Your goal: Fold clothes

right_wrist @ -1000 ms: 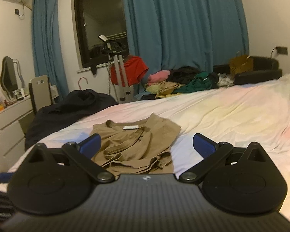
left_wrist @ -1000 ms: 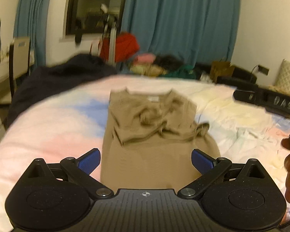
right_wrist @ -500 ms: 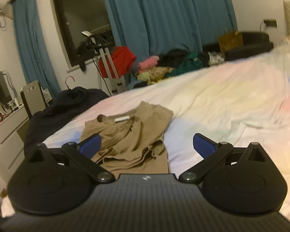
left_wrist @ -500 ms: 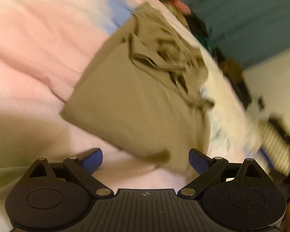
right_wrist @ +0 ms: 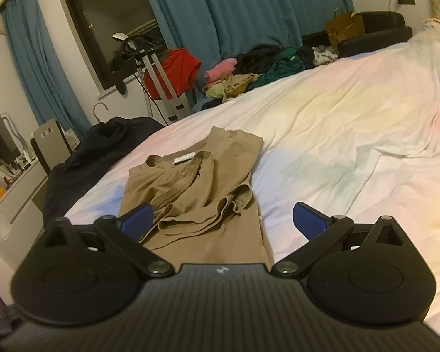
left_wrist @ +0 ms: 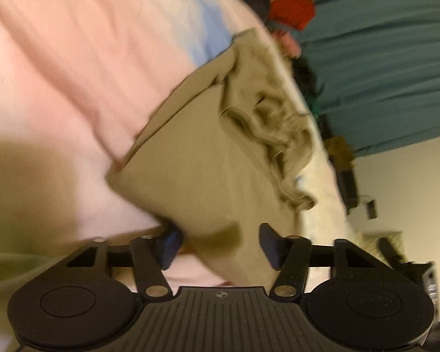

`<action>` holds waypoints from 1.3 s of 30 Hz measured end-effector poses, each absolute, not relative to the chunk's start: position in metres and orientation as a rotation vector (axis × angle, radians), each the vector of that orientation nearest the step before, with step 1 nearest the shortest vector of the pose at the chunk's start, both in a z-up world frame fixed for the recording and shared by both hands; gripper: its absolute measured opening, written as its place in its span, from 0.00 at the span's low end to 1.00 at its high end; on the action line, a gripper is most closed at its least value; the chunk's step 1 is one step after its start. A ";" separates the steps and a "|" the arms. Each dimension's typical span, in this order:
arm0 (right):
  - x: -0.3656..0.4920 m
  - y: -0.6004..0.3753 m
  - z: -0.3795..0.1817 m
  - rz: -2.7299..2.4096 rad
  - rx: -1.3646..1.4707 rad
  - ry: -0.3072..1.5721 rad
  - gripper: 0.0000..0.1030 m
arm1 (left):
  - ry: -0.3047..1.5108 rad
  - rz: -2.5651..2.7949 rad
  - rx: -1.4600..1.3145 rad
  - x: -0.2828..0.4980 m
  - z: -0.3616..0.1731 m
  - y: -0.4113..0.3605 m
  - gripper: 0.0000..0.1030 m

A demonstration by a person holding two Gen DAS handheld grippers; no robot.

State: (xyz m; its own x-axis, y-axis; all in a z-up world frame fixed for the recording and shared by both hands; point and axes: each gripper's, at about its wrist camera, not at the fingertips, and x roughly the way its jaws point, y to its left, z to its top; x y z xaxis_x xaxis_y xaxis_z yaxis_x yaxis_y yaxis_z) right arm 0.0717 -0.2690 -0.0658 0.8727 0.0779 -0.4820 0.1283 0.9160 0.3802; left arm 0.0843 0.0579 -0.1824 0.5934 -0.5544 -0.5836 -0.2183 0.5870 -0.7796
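Soft tan cotton shirt [left_wrist: 202, 158] drapes limply on bed [right_wrist: 337, 135]; left gripper [left_wrist: 217, 243], half-spread, straddles its hem corner, right gripper [right_wrist: 223, 220] spread wide.

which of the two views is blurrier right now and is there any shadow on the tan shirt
Left wrist view: tilted and motion-smeared, the tan shirt soft-edged, with a dark shadow patch on its near hem by the left gripper. Right wrist view: fairly sharp, warm dim light, fisheye bending the bed; only soft fold shading on the shirt.
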 end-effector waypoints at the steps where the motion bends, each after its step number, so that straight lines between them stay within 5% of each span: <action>1: 0.072 -0.269 -0.067 -0.024 0.423 0.520 1.00 | 0.948 -0.219 -0.958 0.085 -0.185 0.057 0.48; 6: 0.071 -0.275 -0.075 0.011 0.523 0.569 1.00 | 0.836 -0.211 -0.964 0.083 -0.178 0.061 0.23; 10: 0.073 -0.280 -0.097 0.082 0.729 0.654 1.00 | 0.777 -0.244 -0.950 0.075 -0.170 0.056 0.23; 15: 0.075 -0.288 -0.124 0.172 0.986 0.756 1.00 | 0.929 -0.230 -0.991 0.101 -0.197 0.051 0.27; 22: 0.074 -0.258 -0.163 0.296 1.229 0.928 1.00 | 0.821 -0.322 -1.009 0.097 -0.176 0.052 0.34; 33: 0.068 -0.294 -0.181 0.063 1.380 0.812 0.98 | 0.794 -0.375 -0.998 0.092 -0.161 0.045 0.40; 34: 0.069 -0.297 -0.182 0.051 1.389 0.799 0.96 | 0.797 -0.374 -1.002 0.088 -0.163 0.048 0.40; 36: 0.072 -0.297 -0.183 0.043 1.370 0.820 0.75 | 0.812 -0.386 -1.017 0.085 -0.166 0.050 0.41; 39: 0.074 -0.297 -0.177 0.058 1.333 0.813 0.32 | 0.850 -0.429 -1.051 0.084 -0.171 0.047 0.41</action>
